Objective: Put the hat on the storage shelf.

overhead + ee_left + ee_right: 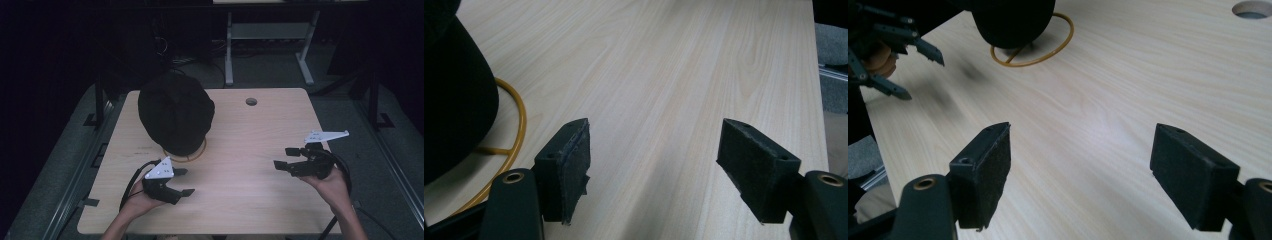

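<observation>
From the high view, a black hat [176,114] sits on a yellow wire stand [186,156] at the table's [260,150] far left, both grippers lying near and empty, seemingly poised to approach it. The left gripper [654,165] view shows jaws spread wide, the hat just beside them. The right gripper [1080,172] view shows jaws likewise released, hat well apart.

A: What is blocking the light wooden table [240,150]?

B: A black fabric cap [175,119] is sitting on a yellow wire ring stand [192,157] at the far left, just beyond the left gripper [181,182].

A: And elsewhere?

B: Bare wood is lying open between both grippers and across the right, up to the round cable hole [251,101].
</observation>
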`<control>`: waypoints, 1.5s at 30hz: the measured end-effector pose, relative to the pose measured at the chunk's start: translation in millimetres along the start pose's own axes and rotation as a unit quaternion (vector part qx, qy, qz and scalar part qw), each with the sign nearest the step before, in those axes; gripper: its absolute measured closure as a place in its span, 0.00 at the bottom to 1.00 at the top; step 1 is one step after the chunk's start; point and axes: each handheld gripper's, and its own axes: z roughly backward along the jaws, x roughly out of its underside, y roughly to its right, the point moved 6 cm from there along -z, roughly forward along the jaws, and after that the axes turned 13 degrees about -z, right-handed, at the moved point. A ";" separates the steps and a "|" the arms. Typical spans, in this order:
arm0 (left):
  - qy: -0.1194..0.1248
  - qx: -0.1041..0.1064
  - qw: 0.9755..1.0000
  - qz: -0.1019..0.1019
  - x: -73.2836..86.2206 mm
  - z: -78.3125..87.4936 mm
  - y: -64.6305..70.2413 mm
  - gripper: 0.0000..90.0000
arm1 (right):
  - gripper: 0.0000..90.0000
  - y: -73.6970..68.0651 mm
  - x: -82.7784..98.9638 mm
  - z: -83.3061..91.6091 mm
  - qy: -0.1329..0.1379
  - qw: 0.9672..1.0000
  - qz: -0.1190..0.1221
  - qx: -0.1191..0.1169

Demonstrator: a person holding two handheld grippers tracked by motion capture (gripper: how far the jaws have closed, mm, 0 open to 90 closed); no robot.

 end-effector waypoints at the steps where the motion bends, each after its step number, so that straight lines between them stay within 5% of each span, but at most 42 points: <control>1: -0.001 0.000 1.000 0.000 0.4 0.4 -0.4 0.32 | 0.26 0.1 3.0 1.4 -0.002 1.000 0.001 0.002; 36: 0.007 -0.010 1.000 0.024 2.8 0.5 -2.6 0.30 | 0.23 16.5 92.0 14.0 0.004 0.999 -0.029 0.016; 45: 0.020 -0.003 0.999 0.039 -0.2 -2.4 -2.2 0.29 | 0.21 13.2 105.7 19.9 0.030 0.999 -0.040 0.010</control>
